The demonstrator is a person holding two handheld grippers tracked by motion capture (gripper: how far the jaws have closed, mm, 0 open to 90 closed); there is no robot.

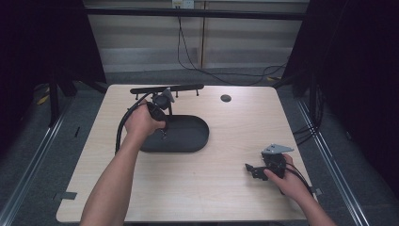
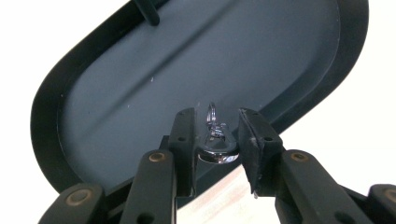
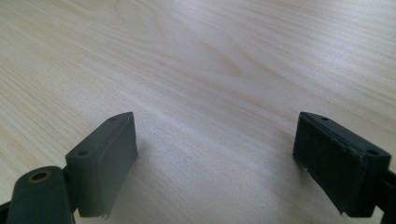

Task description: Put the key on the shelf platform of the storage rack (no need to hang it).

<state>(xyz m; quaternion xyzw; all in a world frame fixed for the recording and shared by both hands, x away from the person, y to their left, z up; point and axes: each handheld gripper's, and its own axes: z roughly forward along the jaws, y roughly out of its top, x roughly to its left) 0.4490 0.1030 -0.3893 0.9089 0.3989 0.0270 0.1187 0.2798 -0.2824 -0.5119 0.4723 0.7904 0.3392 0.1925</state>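
My left gripper [image 2: 216, 135] is shut on a small shiny metal clasp [image 2: 215, 148] with a ring at its tip, held between the two black pads. It hangs just above the dark oval tray [image 2: 116, 93]. From above, the left gripper [image 1: 163, 132] points down over the tray [image 1: 193, 136] near its left half, the hand wrapped around it. My right gripper [image 1: 250, 169] rests low on the table at the near right, pointing left. Its pads [image 3: 105, 158] stand wide apart with bare wood between them.
A black stand with a horizontal bar [image 1: 167, 88] rises from the tray's far side. A round grommet hole [image 1: 226, 98] sits in the wooden table [image 1: 226, 188] at the back. Cables run over the floor behind; dark curtains flank both sides.
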